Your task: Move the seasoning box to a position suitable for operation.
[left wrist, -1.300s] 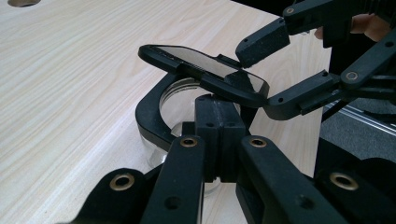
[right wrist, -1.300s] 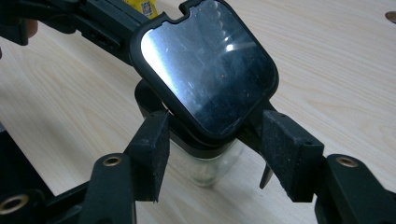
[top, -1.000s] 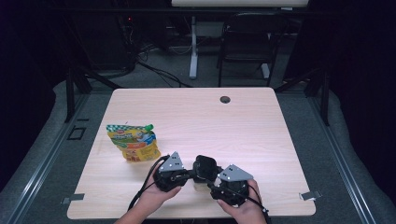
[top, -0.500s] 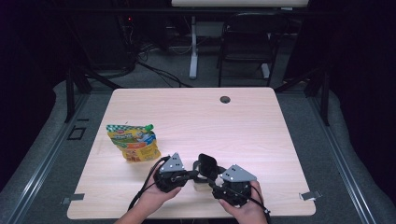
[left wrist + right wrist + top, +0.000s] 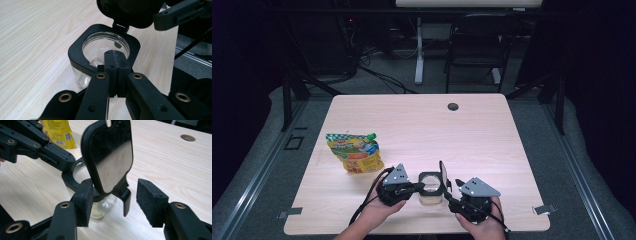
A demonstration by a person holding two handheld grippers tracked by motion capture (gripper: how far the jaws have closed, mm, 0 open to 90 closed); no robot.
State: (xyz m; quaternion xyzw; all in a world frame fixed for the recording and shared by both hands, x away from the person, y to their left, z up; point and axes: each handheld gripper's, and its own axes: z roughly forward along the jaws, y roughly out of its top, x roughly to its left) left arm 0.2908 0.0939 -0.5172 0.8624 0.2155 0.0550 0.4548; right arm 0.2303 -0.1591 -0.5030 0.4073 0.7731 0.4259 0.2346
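Item 1. Snack pouch [image 5: 354, 152]: yellow, green-checked top edge, green cap. It lies flat on the left part of the desk [image 5: 422, 125], well apart from the jar. The right gripper view adds its printed back panel [image 5: 59, 132] with a small code square.

Item 2. Left gripper [image 5: 416, 187]: held in the person's left hand [image 5: 377, 212], grey three-cornered plate on top, cable trailing toward the desk's near edge. Its jaws are together; in the left gripper view their tips [image 5: 116, 65] sit at the jar's black collar, just over the near rim. Whether they pinch the rim or merely rest on it cannot be told.

Item 3. Glass jar [image 5: 431, 190]: clear body, square black collar, round mouth, near the front edge of the desk between the two grippers. The left gripper view looks down into the open mouth [image 5: 105, 50]. The right gripper view shows the glass side [image 5: 103, 207] with a pale layer at the bottom.

Item 4. Hinged lid [image 5: 443, 176]: black, standing upright on the jar's right side. The right gripper view shows its glossy inner face [image 5: 111, 157].

Item 5. Right gripper [image 5: 113, 202]: in the person's right hand [image 5: 479, 225]. Jaws apart; the lid's hinge tab stands between the pads [image 5: 150, 200] without being pressed.

Item 6. Round cable hole [image 5: 453, 106] near the desk's far edge.
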